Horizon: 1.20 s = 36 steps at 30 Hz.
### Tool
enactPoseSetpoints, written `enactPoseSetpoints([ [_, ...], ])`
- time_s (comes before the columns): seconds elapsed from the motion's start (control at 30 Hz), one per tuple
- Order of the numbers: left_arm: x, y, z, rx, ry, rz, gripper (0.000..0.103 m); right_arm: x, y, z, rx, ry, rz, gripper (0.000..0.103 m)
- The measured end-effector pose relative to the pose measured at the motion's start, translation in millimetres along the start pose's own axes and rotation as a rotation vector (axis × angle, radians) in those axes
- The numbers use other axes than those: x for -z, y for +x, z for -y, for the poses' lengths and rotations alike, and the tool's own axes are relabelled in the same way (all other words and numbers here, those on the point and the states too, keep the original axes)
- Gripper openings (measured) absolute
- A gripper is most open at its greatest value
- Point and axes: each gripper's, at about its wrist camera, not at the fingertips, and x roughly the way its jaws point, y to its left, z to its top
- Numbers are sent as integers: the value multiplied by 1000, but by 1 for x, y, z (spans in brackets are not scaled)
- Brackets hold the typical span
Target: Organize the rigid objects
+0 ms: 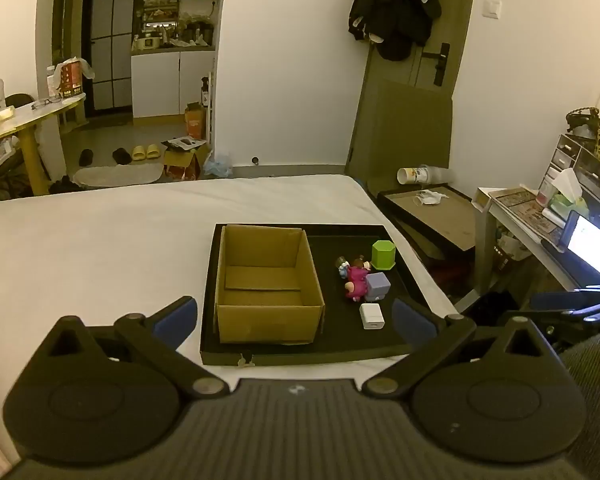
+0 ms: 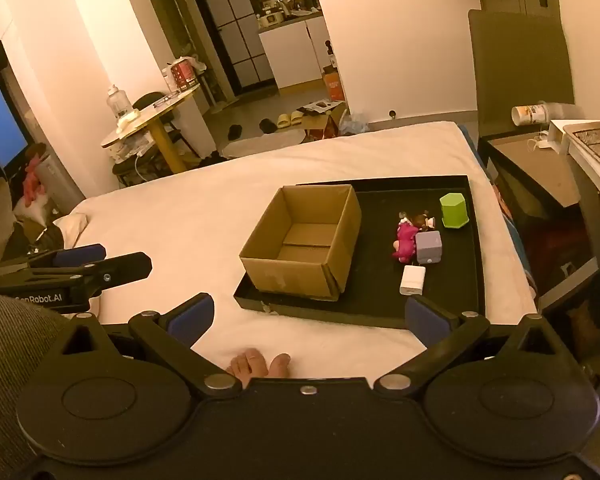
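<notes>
Rigid objects for sorting lie clustered on the right half of a shallow black tray set on the white bed: a green hexagonal plastic block, a magenta toy figure, a lilac plastic cube and a small white rectangular adapter, all close together and just beside an open brown cardboard box that fills the tray's left half — presumably the container meant to receive them, since it looks empty. From the left wrist view, the left gripper hangs above the tray's near edge with its blue-padded jaws spread wide and nothing between them, angled down toward the box as if waiting for a first pick; the other tool shows only as a dark sliver at the far right. The right wrist view gives what the first cannot: the right gripper, equally wide and empty, hovering short of the tray, the left tool seen side-on at the left edge, and bare toes resting on the bed just beneath — so the person appears to sit at the bed's near side.
</notes>
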Motion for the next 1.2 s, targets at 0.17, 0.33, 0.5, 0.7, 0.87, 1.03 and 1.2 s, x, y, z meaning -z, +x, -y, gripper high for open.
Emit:
enactPoseSetpoints([
  [0.17, 0, 0, 0, -3, 4, 0, 103, 0, 0, -1, -1, 0, 0, 103],
  [0.33, 0, 1, 0, -3, 4, 2, 103, 0, -1, -1, -3, 5, 1, 103],
  [0.5, 0, 0, 0, -3, 6, 3, 103, -1, -2, -2, -2, 7, 1, 103],
  [0.7, -1, 0, -3, -5, 6, 3, 103, 1, -1, 1, -3, 10, -2, 103],
  [0.87, 1, 0, 0, -6, 7, 4, 103, 0, 0, 1, -2, 9, 0, 103],
  [1.03, 2, 0, 0, -7, 6, 4, 103, 2, 1, 2, -4, 9, 1, 103],
  [1.2, 0, -3, -1, -10, 5, 6, 103, -2, -1, 1, -2, 11, 2, 103],
])
